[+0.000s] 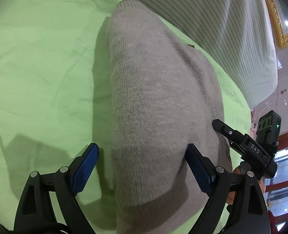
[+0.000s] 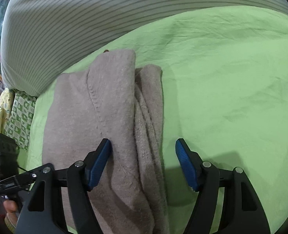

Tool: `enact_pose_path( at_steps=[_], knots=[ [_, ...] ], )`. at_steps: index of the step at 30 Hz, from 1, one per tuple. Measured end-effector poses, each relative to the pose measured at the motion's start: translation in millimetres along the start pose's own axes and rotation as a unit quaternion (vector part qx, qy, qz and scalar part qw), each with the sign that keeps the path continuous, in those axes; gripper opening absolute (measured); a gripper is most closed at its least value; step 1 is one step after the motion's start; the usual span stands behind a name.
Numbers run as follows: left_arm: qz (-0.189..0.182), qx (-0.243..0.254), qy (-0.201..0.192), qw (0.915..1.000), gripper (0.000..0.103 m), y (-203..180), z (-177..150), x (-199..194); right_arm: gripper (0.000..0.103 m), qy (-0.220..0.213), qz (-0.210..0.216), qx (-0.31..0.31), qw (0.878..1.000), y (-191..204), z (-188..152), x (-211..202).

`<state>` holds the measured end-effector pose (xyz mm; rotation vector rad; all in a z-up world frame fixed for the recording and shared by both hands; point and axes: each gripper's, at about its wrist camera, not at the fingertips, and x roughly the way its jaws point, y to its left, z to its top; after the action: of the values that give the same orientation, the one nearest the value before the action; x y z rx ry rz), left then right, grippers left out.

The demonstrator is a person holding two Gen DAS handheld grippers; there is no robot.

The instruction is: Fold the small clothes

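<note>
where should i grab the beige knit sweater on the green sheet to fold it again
Probably by the near end of the beige knit sweater, coming from above. It lies as a long folded strip on the green sheet, its near end between both open grippers, the left gripper and right gripper. Pinch each near corner, catching every layer at the bunched right edge.

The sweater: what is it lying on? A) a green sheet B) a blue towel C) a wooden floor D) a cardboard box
A: the beige sweater lies folded on the light green sheet, which spreads out all around it in both wrist views.
</note>
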<state>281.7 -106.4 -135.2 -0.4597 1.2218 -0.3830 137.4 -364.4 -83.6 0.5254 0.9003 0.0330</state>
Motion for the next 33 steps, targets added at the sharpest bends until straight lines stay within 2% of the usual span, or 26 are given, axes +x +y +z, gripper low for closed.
enact_pose_path(
  at_steps=[4,6,7,8,10,11,12,14,16,22,26,33],
  knots=[
    [-0.013,-0.014,0.001,0.9998,0.092,5.8,1.0,15.7,0.070,0.003,0.002,-0.011,1.000,-0.1,9.3,3.6],
    [-0.012,-0.008,-0.001,0.9999,0.089,1.9,2.2,19.2,0.070,0.002,0.004,-0.010,1.000,1.1,12.2,6.7],
    [-0.014,-0.005,0.000,0.9999,0.086,0.2,2.6,20.3,0.070,0.002,0.007,-0.010,1.000,1.5,12.2,8.7],
    [-0.026,-0.004,0.001,0.9996,0.072,-0.8,3.3,21.4,0.070,0.003,0.010,-0.011,1.000,1.8,12.2,10.1],
    [-0.043,-0.009,0.005,0.9990,0.068,-0.1,4.3,22.4,0.061,0.008,0.015,-0.016,1.000,5.4,10.7,12.7],
    [-0.044,-0.008,0.005,0.9990,0.063,0.5,4.0,21.8,0.048,0.014,0.024,-0.016,0.999,9.0,10.7,15.0],
    [-0.045,-0.005,0.002,0.9990,0.058,0.4,3.3,20.3,0.041,0.022,0.037,-0.011,0.999,9.7,10.3,15.8],
    [-0.049,-0.002,-0.003,0.9988,0.053,-1.4,1.7,14.7,0.032,0.023,0.051,0.000,0.998,11.0,9.6,12.7],
    [-0.051,0.001,-0.007,0.9987,0.049,-4.9,0.4,8.8,0.029,0.016,0.056,0.007,0.998,14.4,8.6,5.3],
    [-0.046,0.015,-0.036,0.9982,0.046,-8.5,-9.4,-34.5,0.027,-0.003,0.071,0.005,0.997,39.9,-2.6,-17.8],
    [-0.047,0.006,-0.059,0.9972,0.045,8.0,-18.7,-76.5,0.027,-0.007,0.094,0.002,0.996,63.5,-17.4,-28.4],
    [-0.019,0.012,-0.094,0.9953,0.045,43.8,-47.9,-147.4,0.027,-0.010,0.138,-0.026,0.990,131.2,-42.7,-25.5]
  ],
)
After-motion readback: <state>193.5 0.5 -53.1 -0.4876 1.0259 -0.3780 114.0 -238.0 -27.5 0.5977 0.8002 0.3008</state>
